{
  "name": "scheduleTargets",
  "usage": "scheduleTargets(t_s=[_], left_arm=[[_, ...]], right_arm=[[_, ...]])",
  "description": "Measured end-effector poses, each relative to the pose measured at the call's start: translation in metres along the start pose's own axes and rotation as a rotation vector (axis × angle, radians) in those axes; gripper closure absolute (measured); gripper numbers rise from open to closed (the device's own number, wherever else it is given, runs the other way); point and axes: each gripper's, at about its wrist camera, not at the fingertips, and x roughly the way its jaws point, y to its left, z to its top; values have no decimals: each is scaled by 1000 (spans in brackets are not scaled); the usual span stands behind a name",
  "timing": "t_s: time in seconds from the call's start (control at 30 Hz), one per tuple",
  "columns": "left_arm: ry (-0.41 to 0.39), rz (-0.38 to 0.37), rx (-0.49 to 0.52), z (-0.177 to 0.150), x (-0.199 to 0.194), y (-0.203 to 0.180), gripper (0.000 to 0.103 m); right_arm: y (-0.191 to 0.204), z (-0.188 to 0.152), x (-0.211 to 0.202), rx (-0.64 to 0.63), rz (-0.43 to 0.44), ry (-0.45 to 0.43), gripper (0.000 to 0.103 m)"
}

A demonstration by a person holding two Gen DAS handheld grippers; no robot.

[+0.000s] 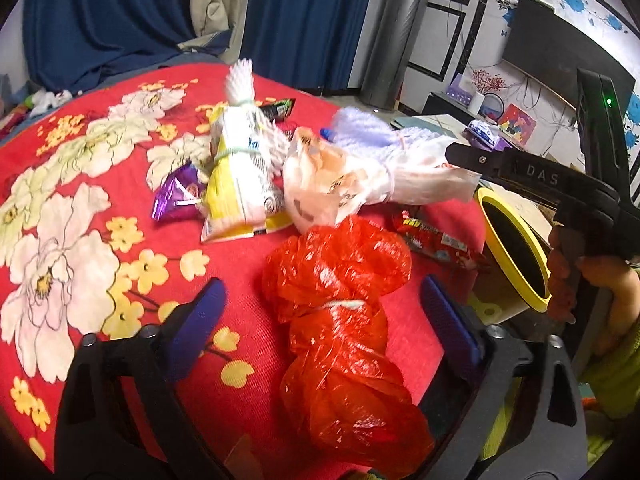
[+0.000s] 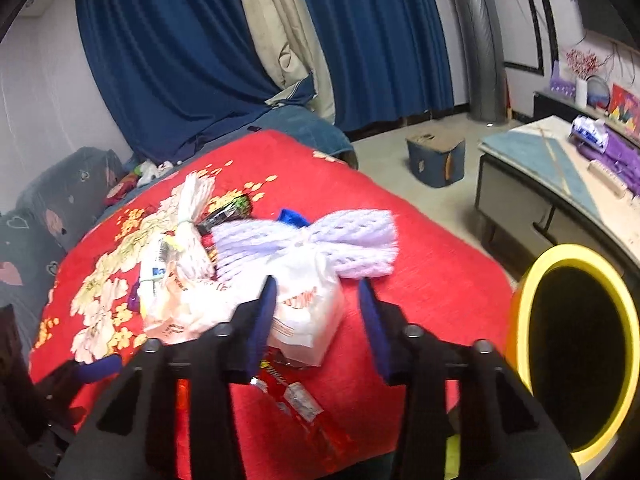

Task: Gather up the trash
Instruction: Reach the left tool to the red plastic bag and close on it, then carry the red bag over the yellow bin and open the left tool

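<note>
A pile of trash lies on a red flowered cloth (image 1: 80,208). A tied red plastic bag (image 1: 340,320) lies between the fingers of my open left gripper (image 1: 320,308), untouched. A white plastic bag (image 1: 352,180) (image 2: 308,312), a lilac foam net (image 2: 320,244), a yellow-white packet (image 1: 236,184), a purple wrapper (image 1: 176,192) and a red snack wrapper (image 2: 296,396) lie beyond. My right gripper (image 2: 316,304) is open, its fingers around the white bag's end. A yellow-rimmed bin (image 2: 576,344) (image 1: 516,256) stands at the right edge.
Blue curtains (image 2: 180,60) hang behind. A low TV stand (image 2: 560,184) with purple items is at the right, a small blue box (image 2: 436,160) on the floor, and a silver pipe (image 1: 396,32) by the wall. A dark sofa (image 2: 48,208) is at the left.
</note>
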Motion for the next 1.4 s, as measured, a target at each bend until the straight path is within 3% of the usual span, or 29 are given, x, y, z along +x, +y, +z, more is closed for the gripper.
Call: scheduleTargets(t_s=[0.13, 0.33, 0.43, 0.73, 1.1, 1.4], left_arm=[[23, -13, -11, -3, 3, 4, 34], [36, -39, -9, -6, 5, 4, 66], [22, -52, -2, -7, 2, 2, 72], [-102, -85, 45, 0, -29, -10, 75], [-243, -128, 78, 39, -59, -37, 75], [-279, -181, 136, 59, -52, -76, 75]], right_arm=[[2, -2, -2, 9, 2, 0, 92], [4, -5, -14, 7, -3, -44, 93], [6, -2, -21, -1, 3, -68, 94], [2, 8, -44, 9, 21, -120, 95], [-14, 28, -90, 39, 43, -235, 96], [-44, 35, -122, 32, -50, -331, 96]])
